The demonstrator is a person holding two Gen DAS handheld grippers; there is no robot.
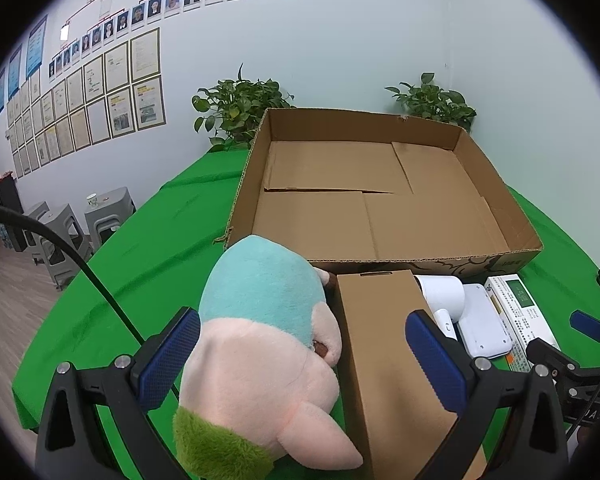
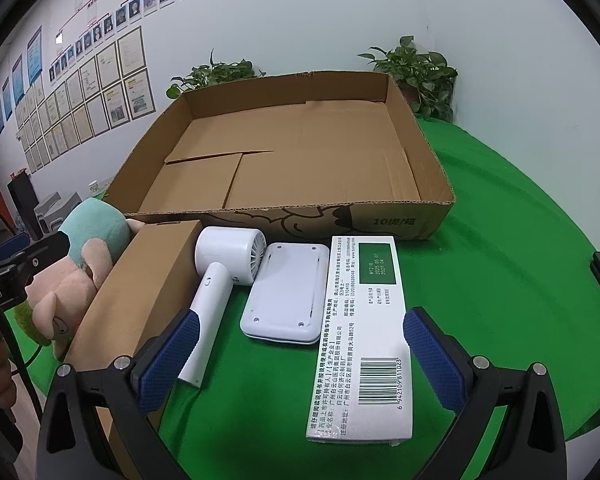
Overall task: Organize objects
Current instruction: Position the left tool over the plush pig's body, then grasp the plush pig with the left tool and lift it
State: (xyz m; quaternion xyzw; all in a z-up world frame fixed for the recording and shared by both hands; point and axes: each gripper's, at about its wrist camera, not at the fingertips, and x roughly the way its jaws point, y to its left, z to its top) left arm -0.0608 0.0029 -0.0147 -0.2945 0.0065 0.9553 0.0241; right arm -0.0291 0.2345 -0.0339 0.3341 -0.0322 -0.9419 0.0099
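Note:
A large open cardboard tray (image 1: pixel 512 216) (image 2: pixel 420 220) stands empty on the green table. In front of it lie a plush pig with a teal cap (image 1: pixel 260 344) (image 2: pixel 88 264), a small brown box (image 1: pixel 388 352) (image 2: pixel 140 288), a white handheld fan (image 2: pixel 220 276) (image 1: pixel 444 296), a white flat device (image 2: pixel 288 292) (image 1: pixel 482 328) and a white medicine box (image 2: pixel 364 332) (image 1: pixel 516 308). My left gripper (image 1: pixel 304 356) is open, with the plush and the brown box's left part between its fingers. My right gripper (image 2: pixel 300 356) is open above the fan handle, flat device and medicine box.
Two potted plants (image 1: pixel 240 108) (image 1: pixel 432 100) stand behind the tray against the wall. Grey stools (image 1: pixel 68 232) stand on the floor at the left. The green cloth (image 2: pixel 520 240) extends to the right of the tray.

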